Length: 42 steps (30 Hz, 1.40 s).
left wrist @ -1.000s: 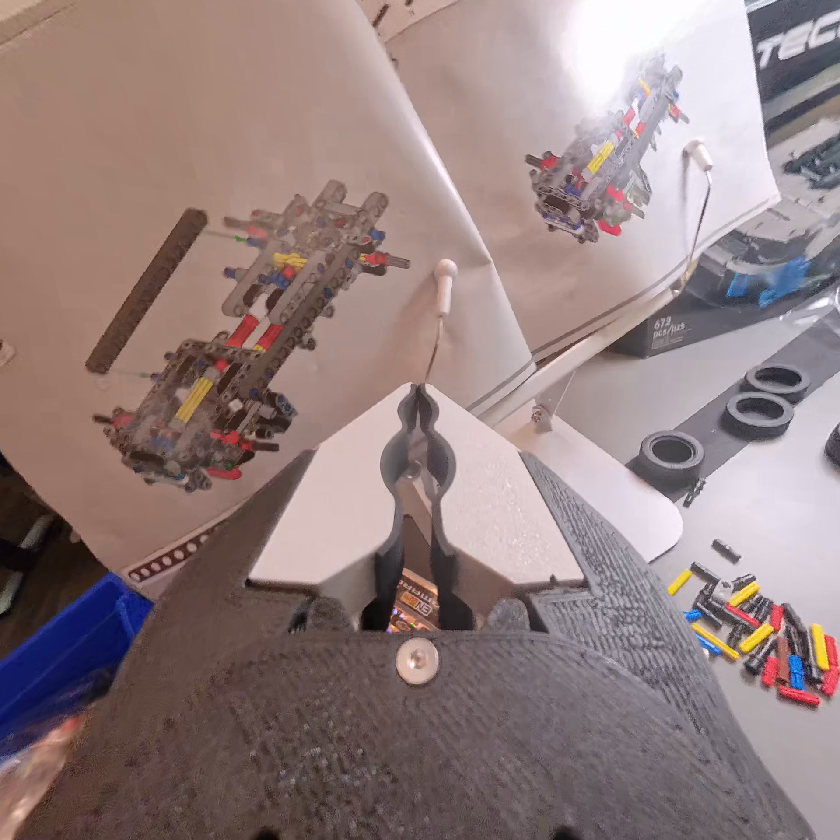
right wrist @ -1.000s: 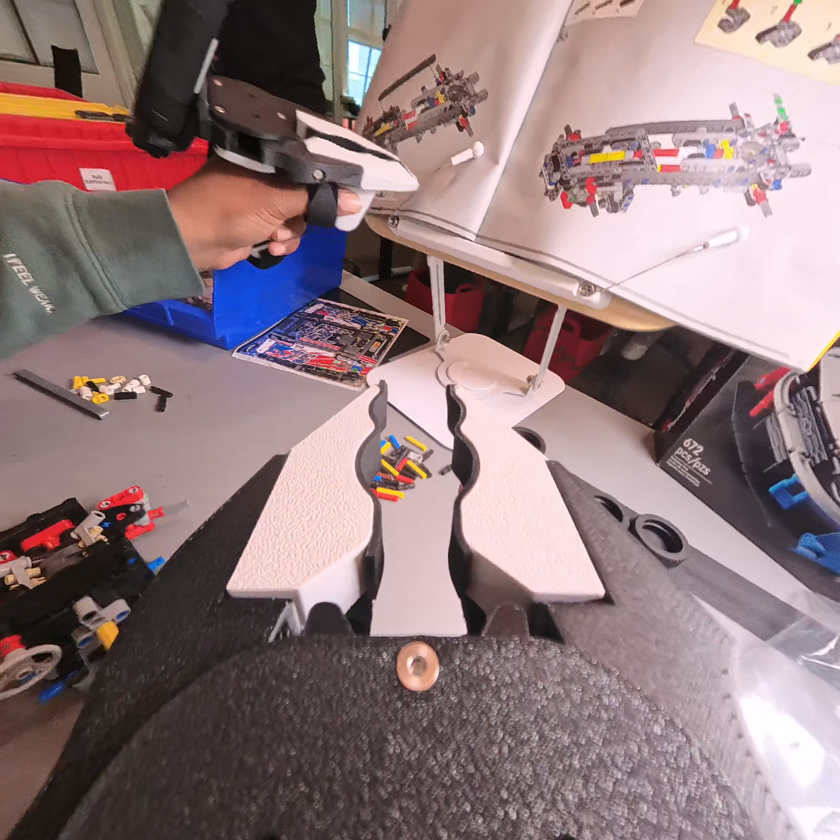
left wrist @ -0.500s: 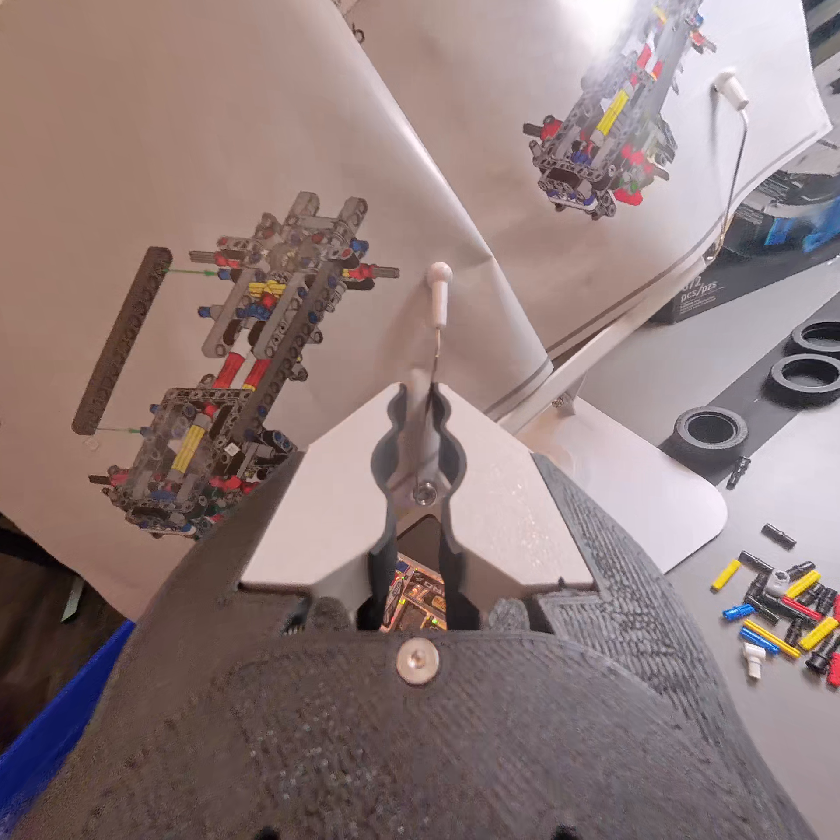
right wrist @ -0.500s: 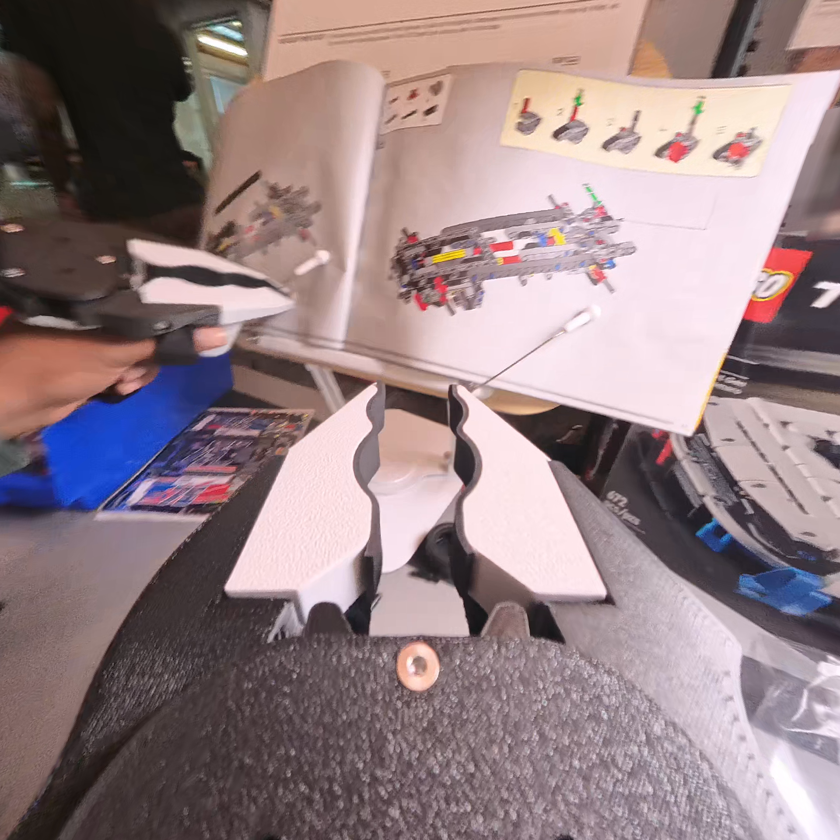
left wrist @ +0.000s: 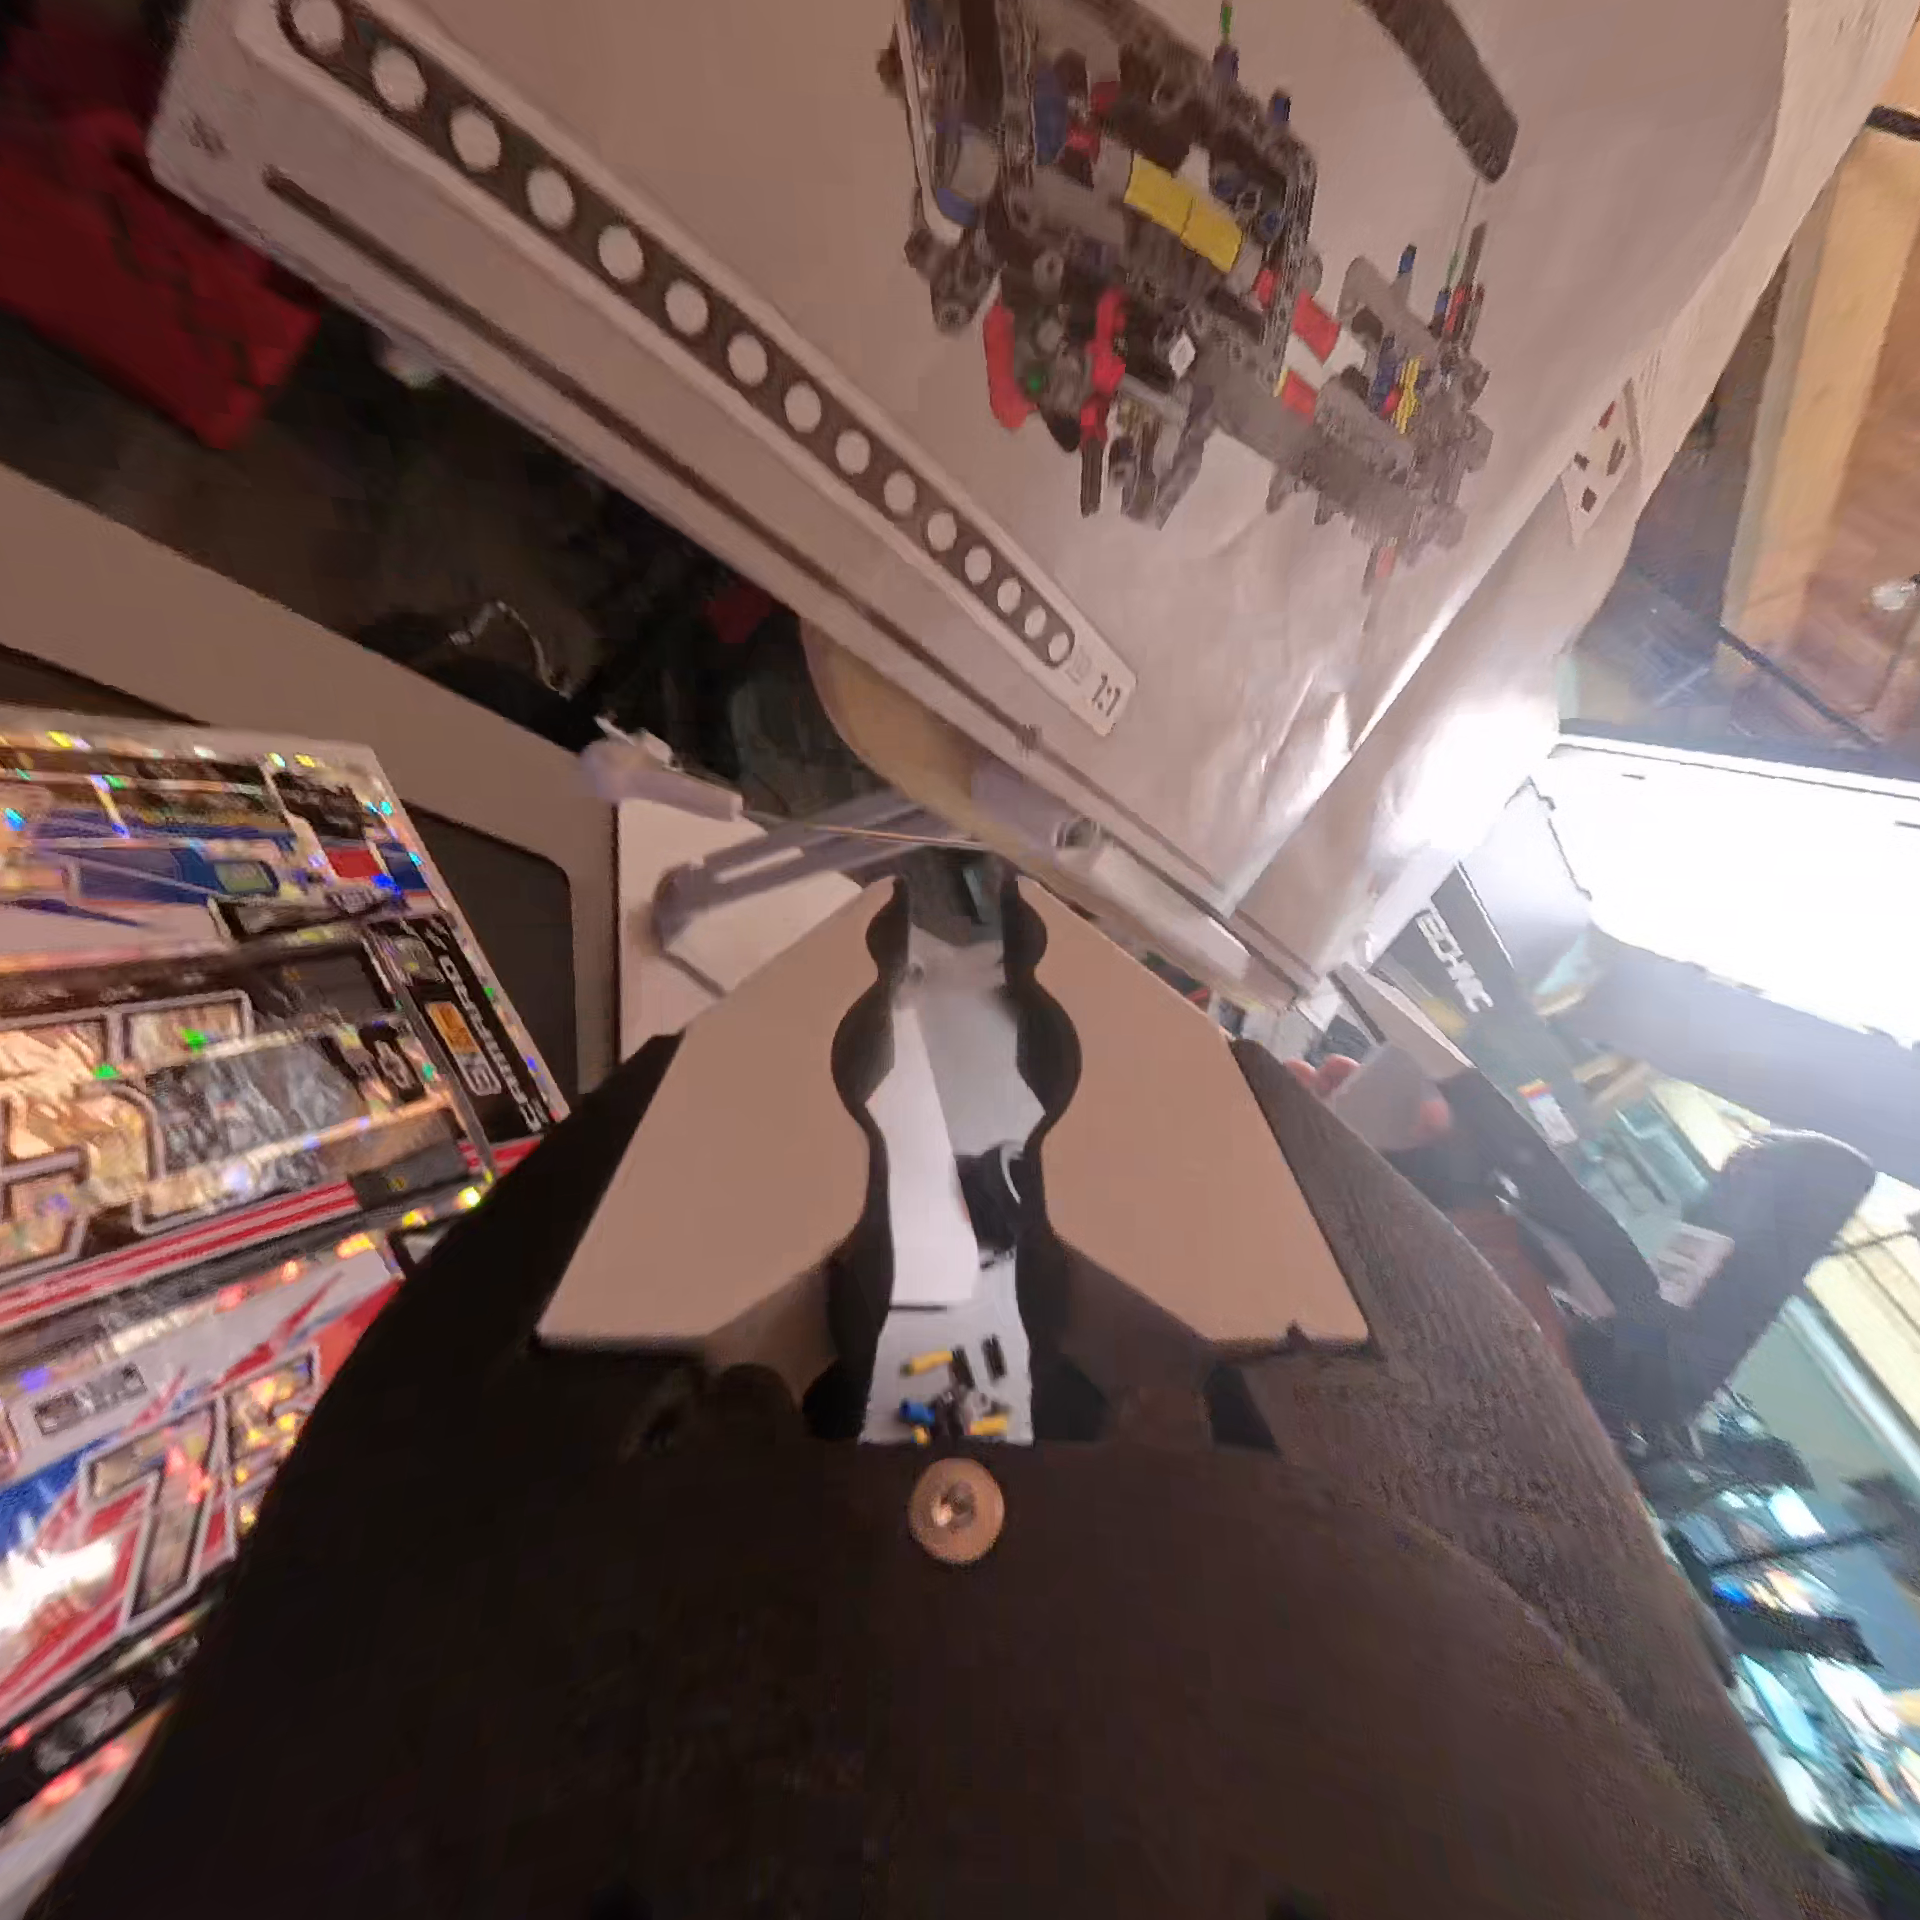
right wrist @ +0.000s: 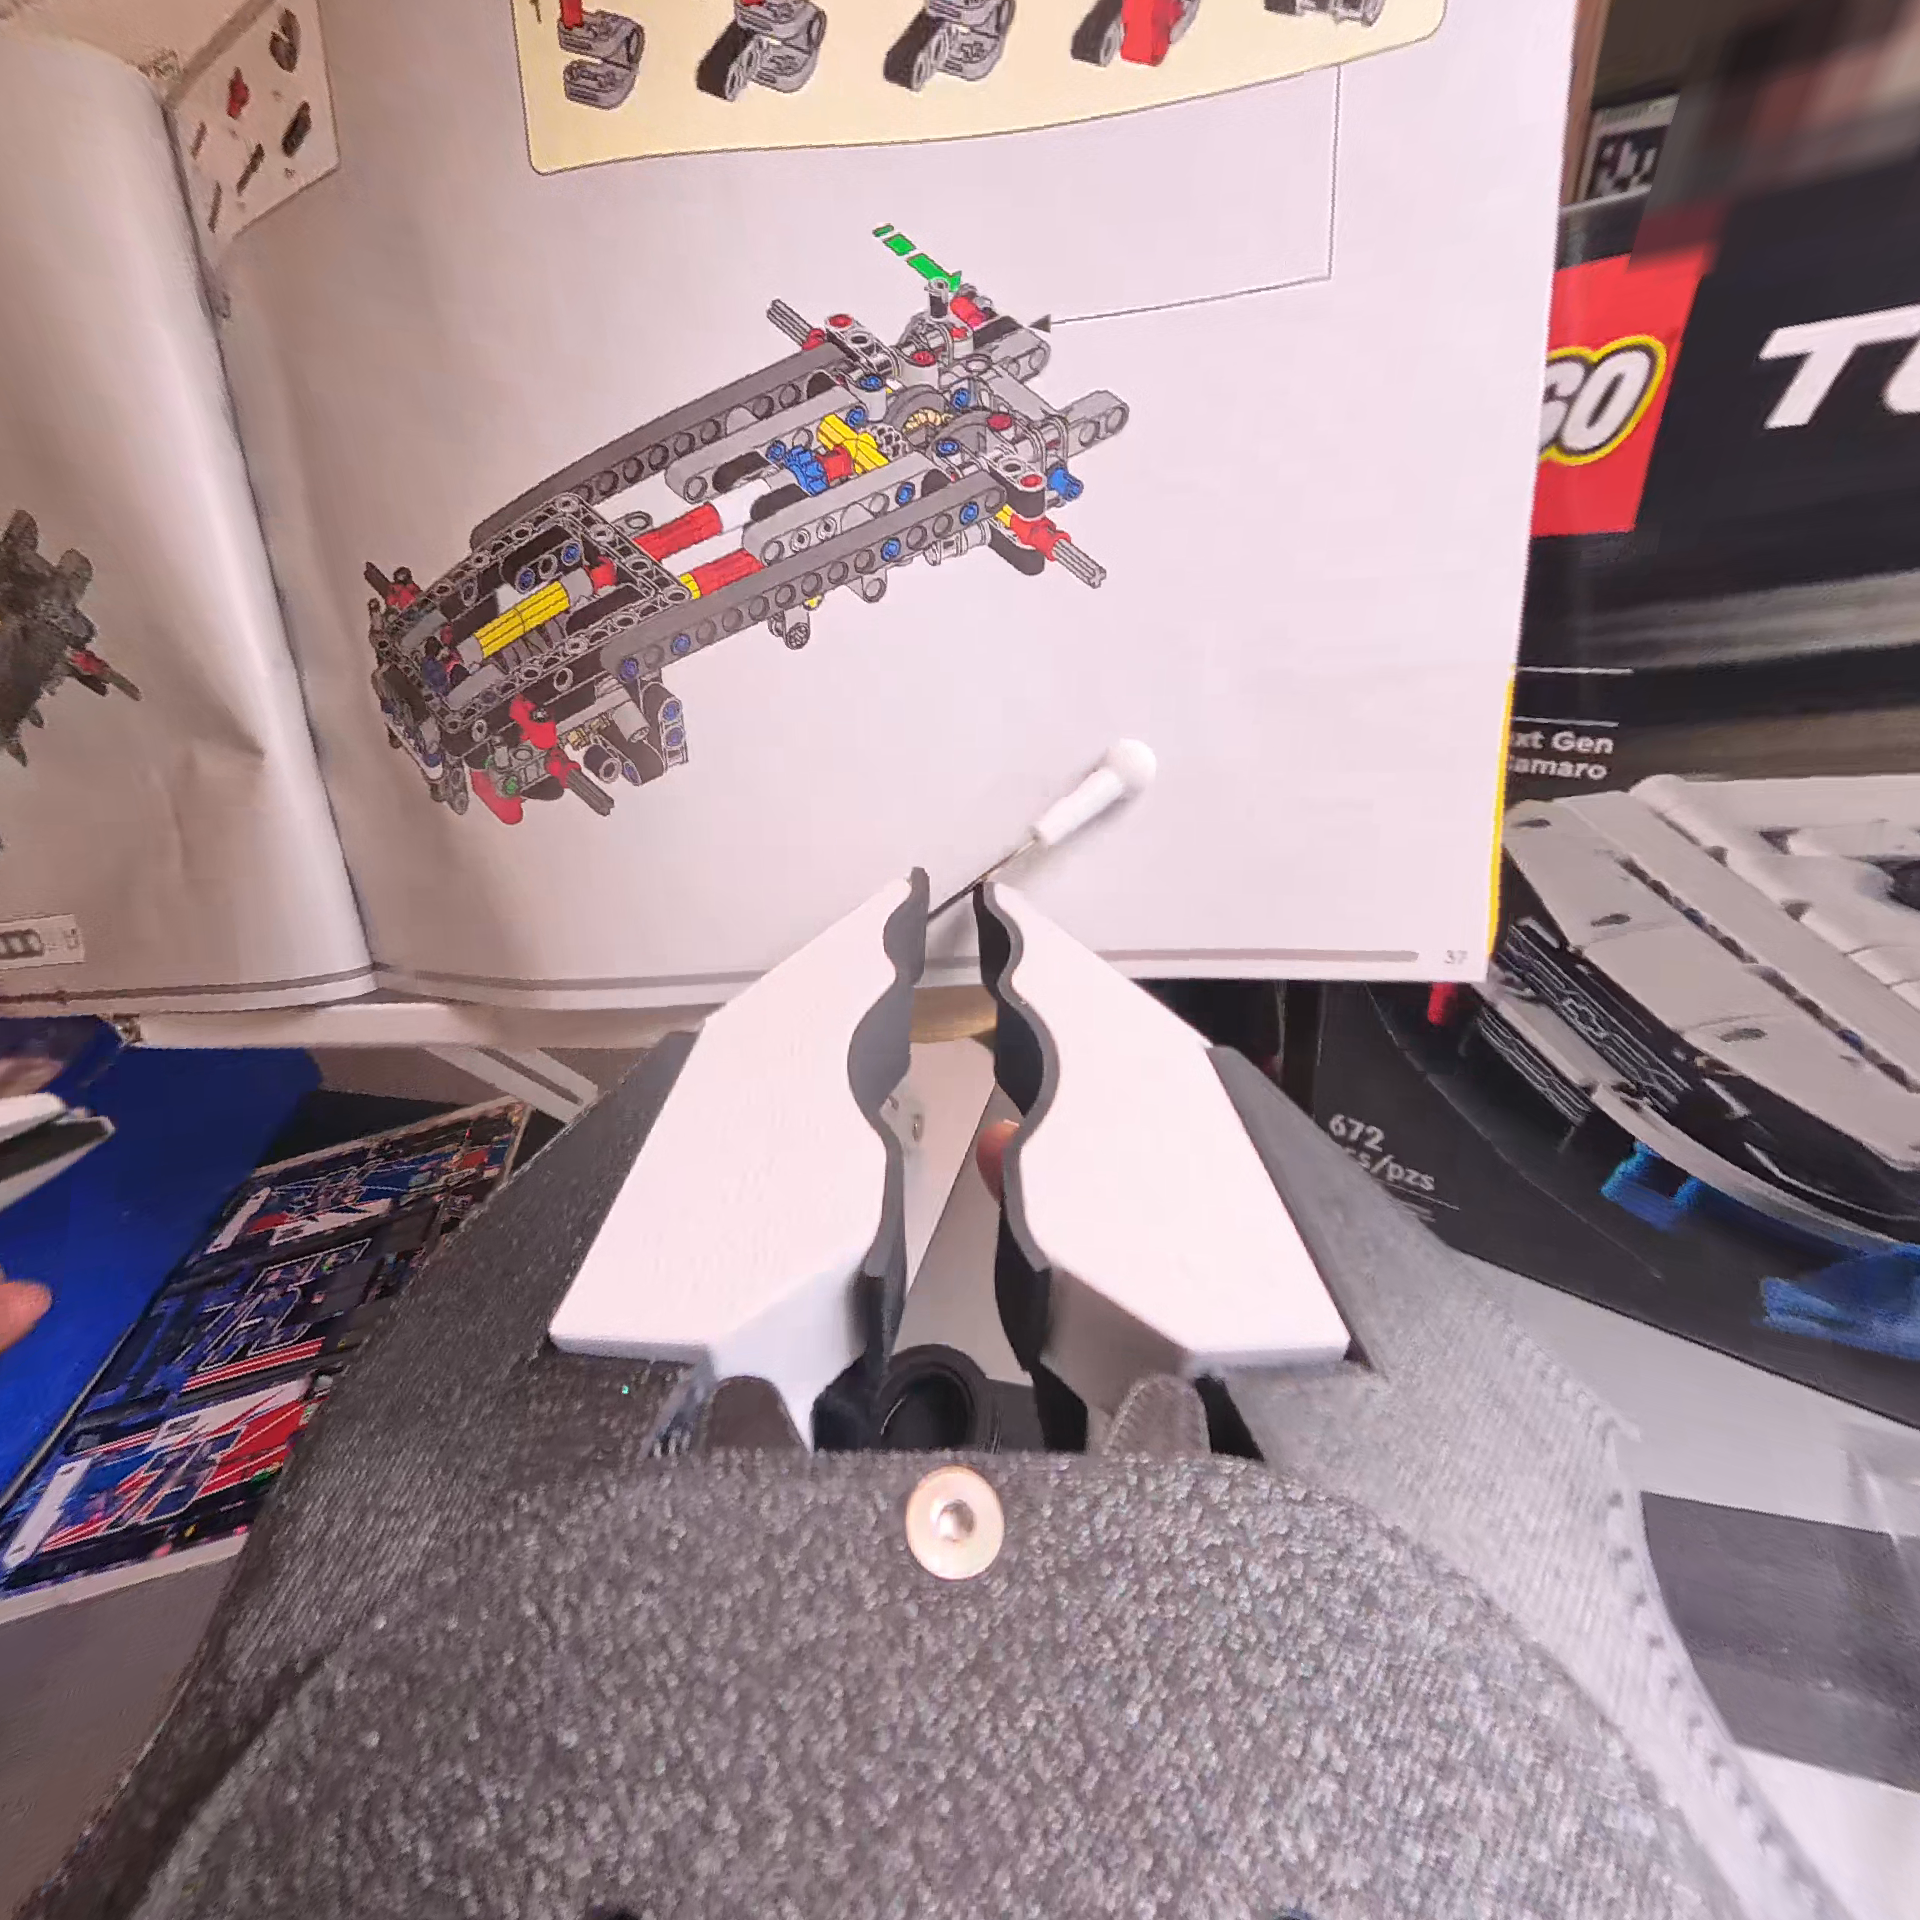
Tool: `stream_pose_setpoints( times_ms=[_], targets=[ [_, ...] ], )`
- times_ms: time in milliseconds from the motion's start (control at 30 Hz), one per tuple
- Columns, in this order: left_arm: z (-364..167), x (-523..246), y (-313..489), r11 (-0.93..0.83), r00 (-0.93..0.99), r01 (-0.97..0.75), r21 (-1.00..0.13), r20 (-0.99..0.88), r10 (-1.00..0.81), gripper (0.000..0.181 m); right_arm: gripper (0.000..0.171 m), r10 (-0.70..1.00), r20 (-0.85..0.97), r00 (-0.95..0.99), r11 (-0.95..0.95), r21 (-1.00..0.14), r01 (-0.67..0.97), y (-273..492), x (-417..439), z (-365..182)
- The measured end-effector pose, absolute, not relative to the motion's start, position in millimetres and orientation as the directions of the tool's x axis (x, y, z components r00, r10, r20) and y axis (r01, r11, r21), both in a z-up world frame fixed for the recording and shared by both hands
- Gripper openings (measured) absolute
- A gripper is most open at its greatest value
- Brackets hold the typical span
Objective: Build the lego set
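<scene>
The instruction booklet (right wrist: 1039,675) stands open on a white stand, showing a drawing of the grey chassis. My right gripper (right wrist: 951,888) is just below the right page, its jaws a narrow gap apart. The stand's thin page-holder wire with a white tip (right wrist: 1101,790) runs up from between the fingertips. My left gripper (left wrist: 954,894) is rolled over and open, empty, under the lower edge of the booklet's left page (left wrist: 1195,582), near the stand's white base (left wrist: 665,935). Small loose Lego pins (left wrist: 951,1392) show between its fingers.
A shiny sticker sheet (left wrist: 208,1039) lies left of the stand; it also shows in the right wrist view (right wrist: 260,1351). A blue bin (right wrist: 125,1143) sits behind it. The black Lego box (right wrist: 1714,935) stands at the right. A black tyre (right wrist: 935,1403) lies under the right gripper. There is about 25 centimetres between the tips of the two grippers.
My left gripper was shut at the left page-holder wire; it has opened, dropped below the booklet and rolled. My right gripper moved up close to the right page-holder wire and its jaws narrowed.
</scene>
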<state>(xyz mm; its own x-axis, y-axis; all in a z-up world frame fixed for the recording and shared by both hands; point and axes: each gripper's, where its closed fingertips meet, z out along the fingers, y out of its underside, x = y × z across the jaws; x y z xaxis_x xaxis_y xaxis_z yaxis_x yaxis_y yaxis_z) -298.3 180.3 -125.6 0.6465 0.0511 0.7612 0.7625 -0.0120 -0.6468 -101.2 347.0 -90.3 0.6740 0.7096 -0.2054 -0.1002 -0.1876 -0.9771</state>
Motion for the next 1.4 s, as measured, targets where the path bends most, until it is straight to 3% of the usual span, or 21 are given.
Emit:
stream_pose_setpoints(
  times_ms=[100,200,300,367,533,600,767,900,1100,1267,1300,1400],
  targets=[
    [-117,-278,169,-0.065,0.673,0.738,-0.672,0.739,-0.004,0.024,0.009,0.725,-0.264,0.636,-0.232,-0.963,-0.135,346,-97,-99],
    [-85,-275,156,-0.017,0.816,0.577,-0.816,0.577,-0.008,0.028,0.013,0.748,-0.257,0.611,-0.241,-0.964,-0.110,340,-94,-106],
    [-58,-302,153,0.022,0.941,0.315,-0.949,0.315,0.125,0.045,0.023,0.738,-0.246,0.628,-0.254,-0.964,-0.078,338,-80,-110],
    [-54,-318,161,-0.023,0.958,0.237,-0.971,0.230,0.169,0.056,0.035,0.719,-0.226,0.657,-0.236,-0.969,-0.075,338,-65,-104],
    [-67,-354,191,-0.161,0.963,0.090,-0.983,0.045,0.264,0.102,0.044,0.770,-0.046,0.637,-0.049,-0.999,-0.012,310,-71,-66],
    [-76,-351,204,-0.199,0.968,0.069,-0.978,0.018,0.250,0.096,0.046,0.798,0.009,0.603,-0.009,-1.000,0.027,297,-85,-58],
    [-56,-332,199,-0.066,0.964,0.041,-0.997,0.022,0.264,0.040,0.045,0.854,0.045,0.518,0.010,-0.997,0.070,273,-110,-55],
    [-41,-301,191,0.007,0.982,0.009,-1.000,0.010,0.189,0.021,0.045,0.882,0.066,0.467,0.040,-0.997,0.067,253,-123,-52],
    [-5,-212,188,0.156,0.994,-0.056,-0.986,-0.071,-0.088,0.028,0.051,0.925,0.065,0.375,0.088,-0.995,-0.046,214,-139,-6],
    [-27,-128,205,0.089,0.901,-0.109,-0.990,-0.136,-0.411,0.042,0.069,0.950,-0.075,0.302,-0.052,-0.995,-0.084,213,-146,24],
    [-32,-119,206,0.076,0.883,-0.120,-0.990,-0.141,-0.449,0.045,0.066,0.948,-0.085,0.307,-0.074,-0.996,-0.047,219,-148,19],
    [-41,-104,202,0.064,0.847,-0.148,-0.987,-0.160,-0.508,0.052,0.023,0.931,-0.051,0.361,-0.062,-0.998,0.018,244,-141,7]
  ],
)
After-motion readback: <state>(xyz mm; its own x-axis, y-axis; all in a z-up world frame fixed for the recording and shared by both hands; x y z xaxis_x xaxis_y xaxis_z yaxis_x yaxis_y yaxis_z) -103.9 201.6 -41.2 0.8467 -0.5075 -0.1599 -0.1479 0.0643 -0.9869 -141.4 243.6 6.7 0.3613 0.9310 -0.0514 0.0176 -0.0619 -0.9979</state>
